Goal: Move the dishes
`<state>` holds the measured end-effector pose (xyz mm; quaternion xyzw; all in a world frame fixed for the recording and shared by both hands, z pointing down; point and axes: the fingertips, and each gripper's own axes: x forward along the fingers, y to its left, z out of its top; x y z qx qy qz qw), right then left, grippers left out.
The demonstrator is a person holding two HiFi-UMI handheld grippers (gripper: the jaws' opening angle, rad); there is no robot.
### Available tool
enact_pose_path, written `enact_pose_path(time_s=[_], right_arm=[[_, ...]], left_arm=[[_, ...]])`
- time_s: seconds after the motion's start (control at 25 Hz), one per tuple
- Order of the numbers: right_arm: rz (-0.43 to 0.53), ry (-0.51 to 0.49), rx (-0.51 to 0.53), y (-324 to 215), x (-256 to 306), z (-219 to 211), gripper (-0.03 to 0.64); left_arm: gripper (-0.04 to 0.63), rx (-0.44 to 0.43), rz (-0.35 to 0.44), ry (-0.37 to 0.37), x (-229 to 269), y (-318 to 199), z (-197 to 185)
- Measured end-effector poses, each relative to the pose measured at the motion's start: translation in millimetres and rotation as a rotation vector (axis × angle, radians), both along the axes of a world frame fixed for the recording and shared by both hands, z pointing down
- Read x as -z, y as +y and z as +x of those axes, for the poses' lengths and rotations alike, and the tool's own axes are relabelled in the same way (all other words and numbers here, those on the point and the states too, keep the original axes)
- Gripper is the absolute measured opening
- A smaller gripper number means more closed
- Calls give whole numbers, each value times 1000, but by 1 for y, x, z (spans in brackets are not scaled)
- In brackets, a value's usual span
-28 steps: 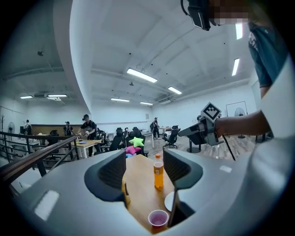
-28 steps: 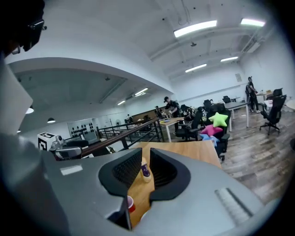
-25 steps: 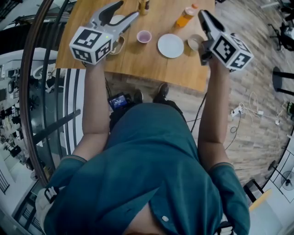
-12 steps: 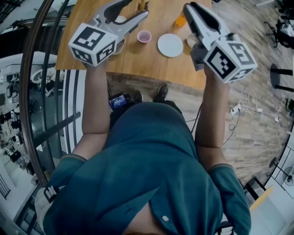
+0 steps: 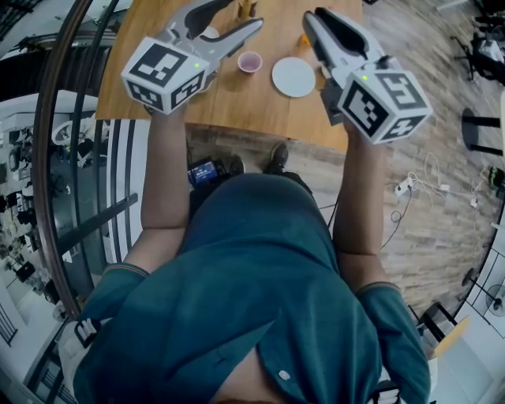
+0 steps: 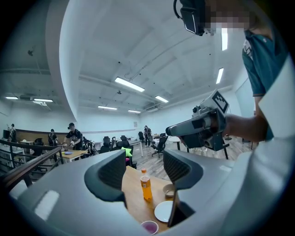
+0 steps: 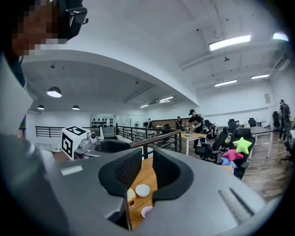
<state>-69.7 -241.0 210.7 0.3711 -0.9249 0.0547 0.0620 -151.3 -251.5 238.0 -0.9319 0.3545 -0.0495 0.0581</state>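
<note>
On the wooden table (image 5: 237,102) stand a small pink cup (image 5: 250,61) and a white plate (image 5: 293,76). Both grippers hang in the air above the table's near edge, pointing roughly level. My left gripper (image 5: 245,12) is open and holds nothing; past its jaws in the left gripper view show an orange bottle (image 6: 146,184), a tan bowl (image 6: 169,190), the plate (image 6: 164,211) and the pink cup (image 6: 149,227). My right gripper (image 5: 316,16) has its jaws almost together, with only a narrow slit and nothing in it. It hides the bowl in the head view.
A curved black railing (image 5: 55,158) runs along the left of the table. The right gripper view shows a white bowl (image 7: 142,190) and a tan dish (image 7: 130,194) on the table. Beyond are office desks, chairs and people. Cables (image 5: 418,189) lie on the floor at right.
Both grippers have risen toward the head camera. The right one has swung left and rolled, and now covers the bowl and most of the bottle. Dishes have not moved.
</note>
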Motion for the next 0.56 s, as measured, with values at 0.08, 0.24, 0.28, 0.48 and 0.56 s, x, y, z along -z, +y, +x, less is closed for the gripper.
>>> enact_pose_path(time_s=[0.08,0.24,0.28,0.48,0.56], right_arm=[[1,1,-6,1,0,0,60],[-6,3,-15,-1,-1,1,60],[-8,5,-16,-1,-2,0,60],[-18,8,-22,2,-5,1,60],[-20,9,-26,4,-5,1,60]], left_arm=[[252,-1,-1,1,-1,1,-1],[252,-5,-1,4,0,0,-2],[252,-6,-2,4,-1,-1,-1],[252,-8,-2,3,-1,3,-2],[252,-9,-2,4,-2,5,-2]])
